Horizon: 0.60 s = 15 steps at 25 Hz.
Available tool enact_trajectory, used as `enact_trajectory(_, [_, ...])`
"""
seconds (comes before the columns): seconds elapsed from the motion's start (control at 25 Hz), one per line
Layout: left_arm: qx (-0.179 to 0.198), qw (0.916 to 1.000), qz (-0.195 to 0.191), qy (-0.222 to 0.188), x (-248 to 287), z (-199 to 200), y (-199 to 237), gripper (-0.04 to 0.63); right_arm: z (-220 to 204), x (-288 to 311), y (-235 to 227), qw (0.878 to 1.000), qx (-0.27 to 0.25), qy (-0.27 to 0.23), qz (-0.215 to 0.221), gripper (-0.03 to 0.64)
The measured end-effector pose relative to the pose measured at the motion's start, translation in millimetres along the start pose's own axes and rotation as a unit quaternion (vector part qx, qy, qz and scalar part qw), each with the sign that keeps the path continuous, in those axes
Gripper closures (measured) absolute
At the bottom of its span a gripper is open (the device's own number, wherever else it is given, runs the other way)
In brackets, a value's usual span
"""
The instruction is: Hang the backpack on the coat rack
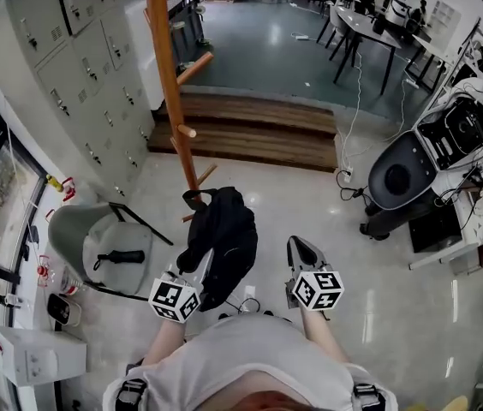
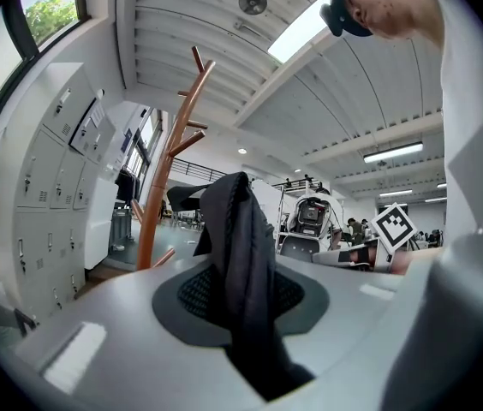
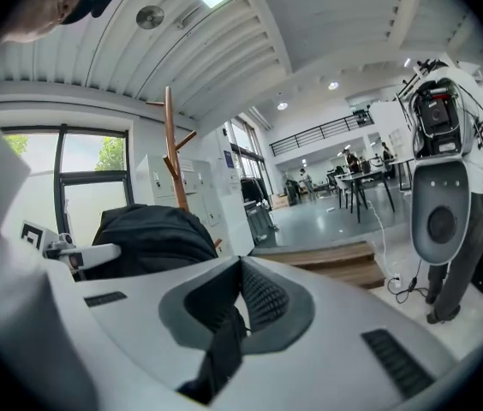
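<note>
The black backpack (image 1: 222, 234) hangs above the floor just in front of the wooden coat rack (image 1: 167, 75), near the rack's lowest pegs. My left gripper (image 1: 206, 262) is shut on a fold of its black fabric (image 2: 240, 247), which bunches up between the pads. In that view the coat rack (image 2: 163, 187) stands ahead to the left. My right gripper (image 1: 303, 247) is level with the left, a little right of the bag. A narrow black strap (image 3: 223, 349) is pinched between its pads. The backpack's bulk (image 3: 152, 236) shows at the left of the right gripper view.
Grey lockers (image 1: 79, 75) line the left wall. A grey bin (image 1: 87, 242) with a black umbrella stands left of the rack. A wooden step (image 1: 250, 131) crosses behind the rack. A dark machine with cables (image 1: 408, 178) is at right; tables (image 1: 370, 24) stand far back.
</note>
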State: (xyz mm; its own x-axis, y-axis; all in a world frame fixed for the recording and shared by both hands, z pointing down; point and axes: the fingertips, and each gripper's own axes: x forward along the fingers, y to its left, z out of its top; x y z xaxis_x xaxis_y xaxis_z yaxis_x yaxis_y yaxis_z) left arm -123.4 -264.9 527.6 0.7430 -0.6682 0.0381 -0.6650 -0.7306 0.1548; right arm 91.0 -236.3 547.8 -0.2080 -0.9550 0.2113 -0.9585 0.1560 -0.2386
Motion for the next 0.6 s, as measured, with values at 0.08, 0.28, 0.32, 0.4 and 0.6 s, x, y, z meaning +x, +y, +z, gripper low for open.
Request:
enact_trajectory(0.08, [-0.004,1.0000,0.000,-0.003,6,2,-6,0.505,0,1,-8,1.000,0.002,0.002,0.005,0.607])
enact_trajectory(0.28, [-0.003,1.0000,-0.005,-0.008,19,9,-21,0.503,1,0,-24,1.000,0.005,0.003,0.013,0.607])
enact_trajectory(0.32, [-0.001,0.9999,-0.008,-0.009,21,11,-24,0.503,2,0,-27,1.000,0.006,0.002,0.013,0.607])
enact_trajectory(0.4, [0.005,0.9998,-0.015,-0.011,25,17,-30,0.505,2,-1,-31,1.000,0.008,0.002,0.012,0.607])
enact_trajectory(0.6, [0.022,0.9993,-0.024,-0.021,25,38,-34,0.505,3,-2,-29,1.000,-0.003,0.002,0.012,0.607])
